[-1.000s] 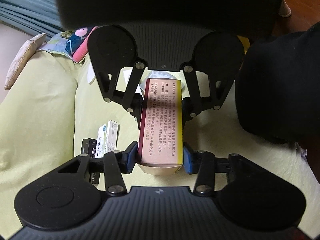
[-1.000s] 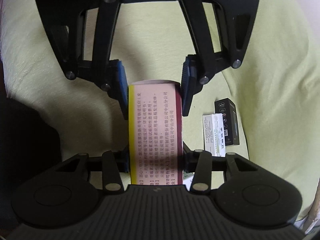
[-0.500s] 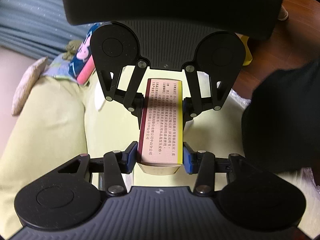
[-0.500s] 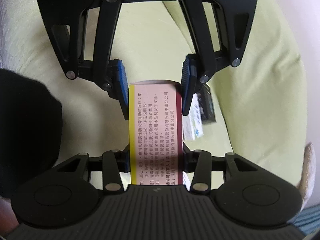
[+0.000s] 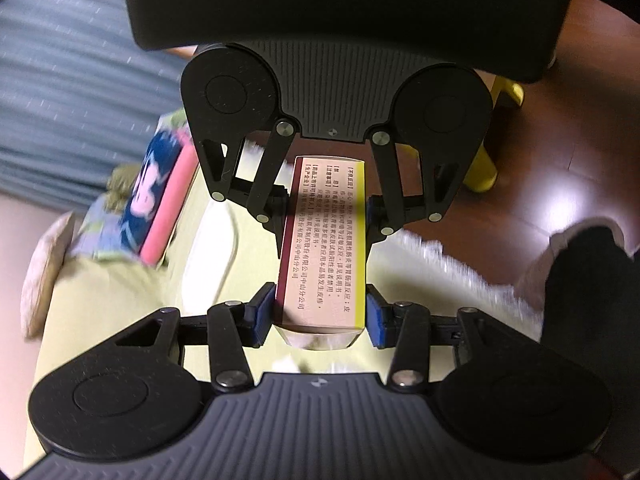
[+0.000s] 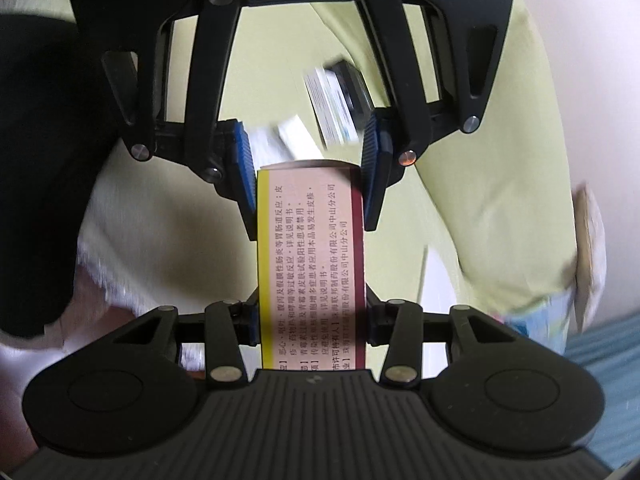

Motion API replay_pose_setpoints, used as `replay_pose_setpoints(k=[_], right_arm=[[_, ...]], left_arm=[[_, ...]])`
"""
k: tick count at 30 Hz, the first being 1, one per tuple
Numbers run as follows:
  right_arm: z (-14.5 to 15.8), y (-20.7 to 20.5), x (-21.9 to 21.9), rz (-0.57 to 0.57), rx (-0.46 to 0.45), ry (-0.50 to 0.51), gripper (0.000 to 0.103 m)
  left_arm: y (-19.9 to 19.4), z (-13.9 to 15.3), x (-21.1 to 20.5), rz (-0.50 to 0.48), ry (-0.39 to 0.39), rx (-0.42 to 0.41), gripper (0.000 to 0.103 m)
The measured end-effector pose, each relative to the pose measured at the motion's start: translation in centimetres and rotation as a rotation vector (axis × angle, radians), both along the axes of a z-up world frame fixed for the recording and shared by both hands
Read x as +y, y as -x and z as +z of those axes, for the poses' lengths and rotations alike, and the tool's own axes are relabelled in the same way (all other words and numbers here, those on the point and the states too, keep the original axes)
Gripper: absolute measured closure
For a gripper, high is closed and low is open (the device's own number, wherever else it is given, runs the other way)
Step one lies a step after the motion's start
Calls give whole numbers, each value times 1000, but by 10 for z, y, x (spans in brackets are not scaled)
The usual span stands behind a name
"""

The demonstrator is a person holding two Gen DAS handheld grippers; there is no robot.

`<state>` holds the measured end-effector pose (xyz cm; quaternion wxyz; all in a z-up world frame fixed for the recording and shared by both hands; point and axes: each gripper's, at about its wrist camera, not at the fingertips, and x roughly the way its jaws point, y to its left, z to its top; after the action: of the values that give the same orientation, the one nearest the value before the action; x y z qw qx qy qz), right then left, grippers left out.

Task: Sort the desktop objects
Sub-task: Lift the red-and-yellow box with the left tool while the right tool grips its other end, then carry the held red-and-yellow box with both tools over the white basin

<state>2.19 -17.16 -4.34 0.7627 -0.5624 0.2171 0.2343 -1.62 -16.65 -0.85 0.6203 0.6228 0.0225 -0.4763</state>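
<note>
Jaws on both tools press against one long medicine box (image 5: 322,256), each pair holding an opposite end. The left gripper (image 5: 320,316) is closed onto the near end in its own view, blue ribbed pads flat against the maroon and yellow edges. The right gripper (image 6: 312,324) is closed on the other end, seen in the right wrist view with the printed face running away from the lens. In that same view the left gripper's blue pads (image 6: 243,168) flank the box's far end, one flush with the yellow edge, the other angled at the maroon corner. Held from both ends like this, the carton hangs level in the air above a pale green cushion (image 6: 480,200), which reads as a handover or a two-handed carry toward its sorting place; which of the two I cannot tell. It is a thin cardboard carton, rectangular, with a pinkish panel of dense black text. It should crush easily under hard squeezing, so the wide rubbery pads suit it. Further off on the soft, slightly fuzzy fabric lie a small white box (image 6: 330,110) and a dark box (image 6: 354,84) side by side, both blurred. A glossy wooden floor (image 5: 560,140) shows beyond the cushion's edge.
</note>
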Motion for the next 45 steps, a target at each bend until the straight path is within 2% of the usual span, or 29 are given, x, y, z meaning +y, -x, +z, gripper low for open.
replay_pose_setpoints(k=[1, 5, 14, 21, 29, 39, 42, 45], right_arm=[[2, 18, -14, -24, 2, -3, 63], [-6, 60, -61, -121, 22, -10, 63], [-37, 101, -163, -309, 90, -33, 63], [-61, 106, -216, -442, 136, -76, 63], [-103, 97, -262, -546, 197, -104, 63], [-157, 83, -313, -646, 252, -141, 63], [-169, 79, -321, -645, 281, -126, 64], [-173, 72, -328, -660, 297, -162, 63]], left_arm=[[-7, 0, -21, -20, -1, 4, 52], [14, -15, -62, -116, -20, 15, 53], [27, -53, -140, -298, -45, 84, 53], [36, -83, -198, -402, -82, 129, 52], [29, -120, -242, -501, -129, 188, 52], [25, -180, -290, -591, -182, 175, 52], [25, -195, -296, -583, -185, 175, 52], [21, -201, -299, -585, -203, 165, 51]])
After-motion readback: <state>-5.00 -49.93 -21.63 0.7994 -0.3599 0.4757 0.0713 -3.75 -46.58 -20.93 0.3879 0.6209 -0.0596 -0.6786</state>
